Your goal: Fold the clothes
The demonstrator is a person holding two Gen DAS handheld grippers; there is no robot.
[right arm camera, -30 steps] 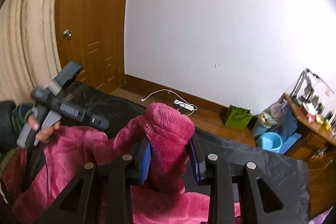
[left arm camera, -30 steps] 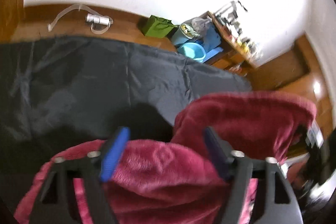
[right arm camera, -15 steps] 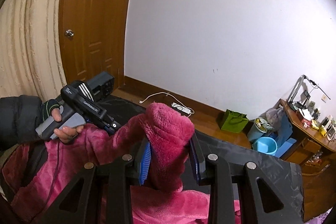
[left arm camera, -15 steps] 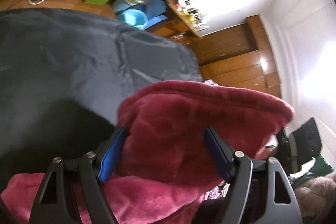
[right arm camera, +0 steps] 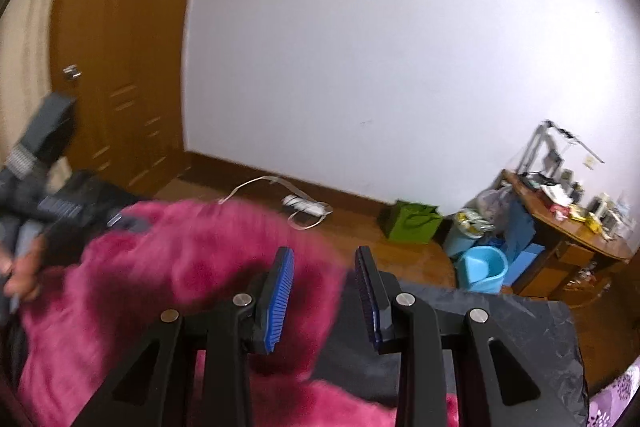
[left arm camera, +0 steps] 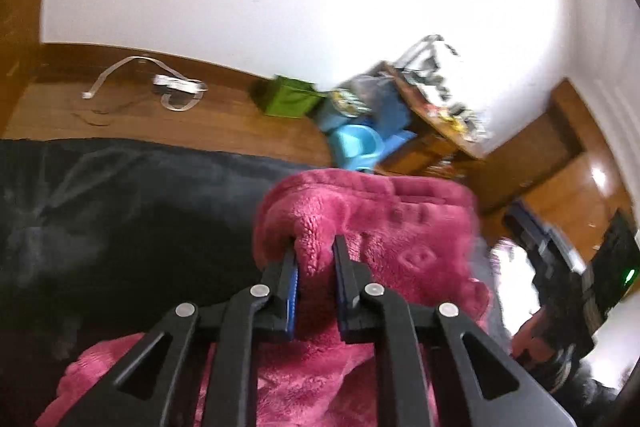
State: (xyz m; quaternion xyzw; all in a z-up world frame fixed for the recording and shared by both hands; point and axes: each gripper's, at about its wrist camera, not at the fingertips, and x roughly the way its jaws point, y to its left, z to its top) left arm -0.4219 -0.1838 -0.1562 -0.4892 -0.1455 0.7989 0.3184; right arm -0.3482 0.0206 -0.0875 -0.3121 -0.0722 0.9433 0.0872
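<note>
Left wrist view, left gripper (left arm camera: 314, 259) pinching fluffy crimson fleece garment (left arm camera: 400, 227), right gripper (right arm camera: 324, 279) parted, garment blurred between jaws, grip unclear.

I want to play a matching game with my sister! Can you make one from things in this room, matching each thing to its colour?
Things:
1. fluffy fleece garment
2. small paper bag on the floor
3. round plastic basin
4. smooth sheet under the garment

Colours:
A. light blue
B. black
C. pink-red
D. green

Pairs: 1-C, 2-D, 3-A, 4-B
</note>
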